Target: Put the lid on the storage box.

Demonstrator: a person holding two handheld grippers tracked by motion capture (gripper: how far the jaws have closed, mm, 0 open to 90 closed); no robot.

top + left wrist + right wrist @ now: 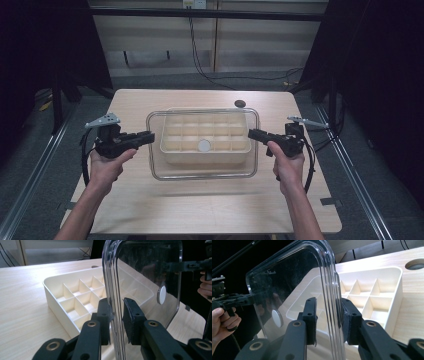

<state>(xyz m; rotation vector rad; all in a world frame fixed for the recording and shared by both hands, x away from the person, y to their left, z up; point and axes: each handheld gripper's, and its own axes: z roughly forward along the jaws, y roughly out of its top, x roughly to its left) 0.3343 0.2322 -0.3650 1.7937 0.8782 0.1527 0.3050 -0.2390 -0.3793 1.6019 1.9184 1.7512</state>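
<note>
A clear plastic lid (202, 172) hangs level over a cream box (175, 150) divided into several compartments at the table's middle. A white round disc (204, 145) sits on the lid. My left gripper (150, 136) is shut on the lid's left edge, and my right gripper (251, 133) is shut on its right edge. In the left gripper view the lid (147, 270) stands edge-on between the pads of the left gripper (116, 312), with the box (75, 297) behind. In the right gripper view the right gripper (328, 312) clamps the lid (287, 285), and the box (372, 300) lies to the right.
The wooden table (200, 205) has a round dark hole (240, 103) behind the box. Black curtains stand at both sides. A cable (200, 65) runs across the floor beyond the far edge.
</note>
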